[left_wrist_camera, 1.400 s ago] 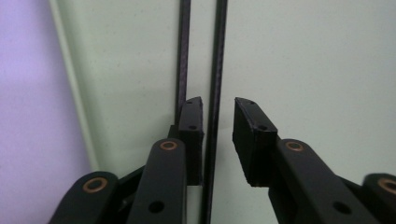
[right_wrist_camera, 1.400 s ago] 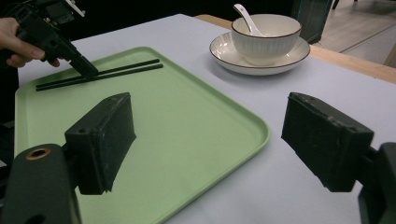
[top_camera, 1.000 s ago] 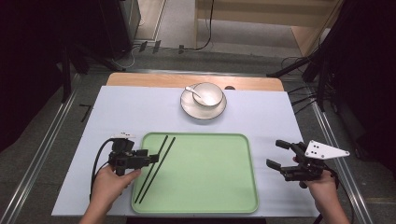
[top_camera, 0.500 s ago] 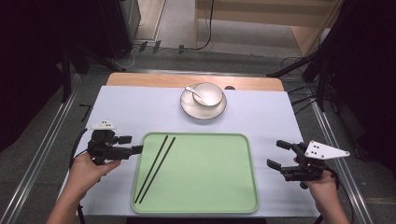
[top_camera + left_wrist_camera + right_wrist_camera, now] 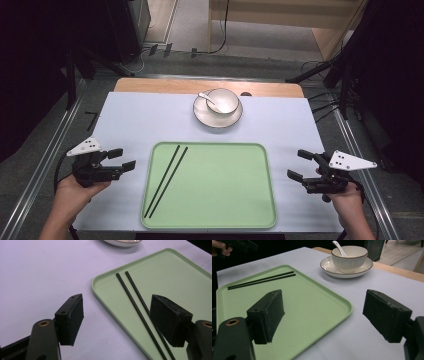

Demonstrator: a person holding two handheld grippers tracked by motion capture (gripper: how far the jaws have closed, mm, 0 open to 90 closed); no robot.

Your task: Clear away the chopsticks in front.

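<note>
The left gripper point(image 5: 124, 159) sits in the person's left hand point(image 5: 75, 192) over the pale table point(image 5: 140, 120), jaws spread wide with nothing between them; the right gripper point(image 5: 299, 164), held in the right hand point(image 5: 347, 202) at the table's other side, is likewise wide and empty. Between the two lies the green tray point(image 5: 225, 195), its near-left edge just beside the left gripper; two black chopsticks point(image 5: 166, 179) lie side by side in the tray's left part, closer to the left gripper than the right. Beyond the tray, well apart from both grippers, a white bowl point(image 5: 223, 101) with a spoon point(image 5: 207, 98) stands on a saucer point(image 5: 202, 115).
</note>
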